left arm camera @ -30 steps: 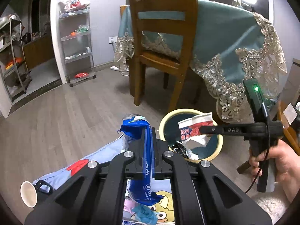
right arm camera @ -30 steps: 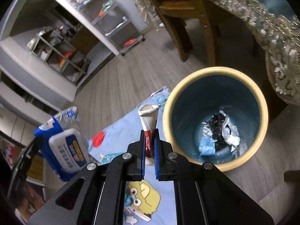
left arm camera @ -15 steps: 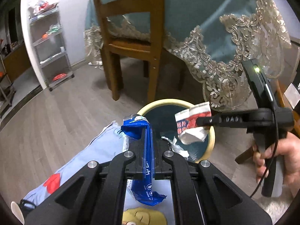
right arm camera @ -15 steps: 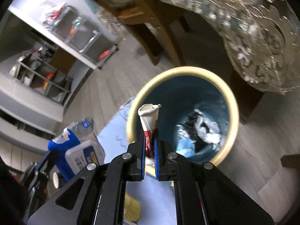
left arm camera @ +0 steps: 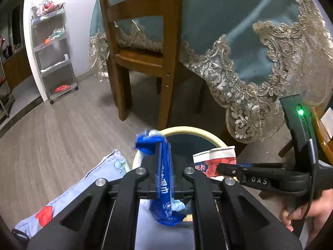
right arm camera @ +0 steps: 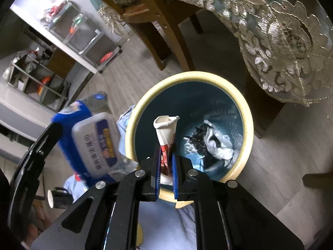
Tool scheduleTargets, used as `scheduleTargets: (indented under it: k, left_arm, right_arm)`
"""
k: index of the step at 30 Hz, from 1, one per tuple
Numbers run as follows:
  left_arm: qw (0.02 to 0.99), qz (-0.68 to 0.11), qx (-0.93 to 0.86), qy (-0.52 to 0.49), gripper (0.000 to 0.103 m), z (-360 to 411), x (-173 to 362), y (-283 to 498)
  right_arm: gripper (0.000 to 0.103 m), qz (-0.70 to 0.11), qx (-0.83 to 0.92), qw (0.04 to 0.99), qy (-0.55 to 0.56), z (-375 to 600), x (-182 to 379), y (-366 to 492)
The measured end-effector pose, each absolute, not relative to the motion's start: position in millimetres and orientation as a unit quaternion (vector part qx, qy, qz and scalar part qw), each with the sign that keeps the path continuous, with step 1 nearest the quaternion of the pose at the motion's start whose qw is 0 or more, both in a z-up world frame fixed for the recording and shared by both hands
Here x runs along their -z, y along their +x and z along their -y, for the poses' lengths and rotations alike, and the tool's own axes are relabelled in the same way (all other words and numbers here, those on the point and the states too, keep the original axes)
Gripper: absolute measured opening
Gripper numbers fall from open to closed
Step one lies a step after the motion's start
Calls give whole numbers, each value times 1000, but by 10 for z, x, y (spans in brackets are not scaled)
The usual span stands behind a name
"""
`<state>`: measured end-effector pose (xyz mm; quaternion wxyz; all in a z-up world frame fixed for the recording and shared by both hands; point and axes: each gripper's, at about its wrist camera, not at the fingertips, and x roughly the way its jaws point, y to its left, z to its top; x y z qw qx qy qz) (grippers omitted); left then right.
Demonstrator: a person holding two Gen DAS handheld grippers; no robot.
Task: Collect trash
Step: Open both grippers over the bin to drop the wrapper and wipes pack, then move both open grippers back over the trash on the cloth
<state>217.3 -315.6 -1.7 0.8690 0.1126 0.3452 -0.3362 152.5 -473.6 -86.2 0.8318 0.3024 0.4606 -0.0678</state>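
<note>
I see blue wet-wipe pack (left arm camera: pixel 164 179) and crushed red-white paper cup (right arm camera: pixel 166 129) above yellow-rimmed bin (right arm camera: pixel 247 125) holding crumpled trash (right arm camera: pixel 210 143).

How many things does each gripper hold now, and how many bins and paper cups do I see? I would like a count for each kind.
Blue wipes pack, in the left gripper: 1
Flattened paper cup, in the right gripper: 1
Bin: 1
Paper cup in a black holder on the floor: 1
Total: 4
</note>
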Motion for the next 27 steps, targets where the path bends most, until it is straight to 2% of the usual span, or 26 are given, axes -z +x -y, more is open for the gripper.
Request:
scheduleTargets:
  k: [2, 3, 4, 6, 8, 10, 12, 15, 16, 17, 19, 27]
  left_arm:
    - [870, -347, 330, 116, 27, 3117, 28, 2160]
    - [873, -345, 325, 118, 46, 3088, 21, 2150]
    - [877, -340, 320, 118, 55, 3036, 2, 2127]
    - [880, -335, 317, 113, 56, 2923, -45, 2088]
    - [881, -340, 311, 111, 60, 2811, -76, 2059]
    - [883, -340, 303, 109, 70, 2666, -117, 2002]
    - [888, -339, 292, 106, 76, 2462, -170, 1906]
    - [893, -343, 270, 105, 89, 2168, -217, 1781]
    - [895, -346, 261, 103, 94, 2035, -233, 1727]
    - [897, -349, 251, 104, 97, 1921, -241, 1679]
    - [901, -352, 228, 107, 97, 1641, -254, 1559]
    - [909, -371, 155, 111, 97, 670, -228, 1146]
  right_arm:
    - [18, -463, 68, 832, 299, 4725, 864, 1534]
    - [23, -463, 69, 832, 299, 4724, 858, 1537]
    - [26, -461, 70, 832, 300, 4726, 849, 1544]
    - [28, -459, 72, 833, 300, 4714, 827, 1574]
    - [35, -458, 67, 836, 297, 4700, 818, 1577]
    - [48, -458, 60, 838, 291, 4658, 796, 1576]
    - [54, -452, 53, 845, 280, 4600, 743, 1585]
    - [76, -443, 38, 856, 263, 4484, 652, 1585]
    - [79, -439, 34, 861, 254, 4441, 621, 1564]
    - [80, -435, 27, 866, 244, 4374, 571, 1544]
    - [85, -429, 13, 874, 227, 4251, 506, 1506]
    - [92, -412, -10, 898, 156, 3698, 263, 1303]
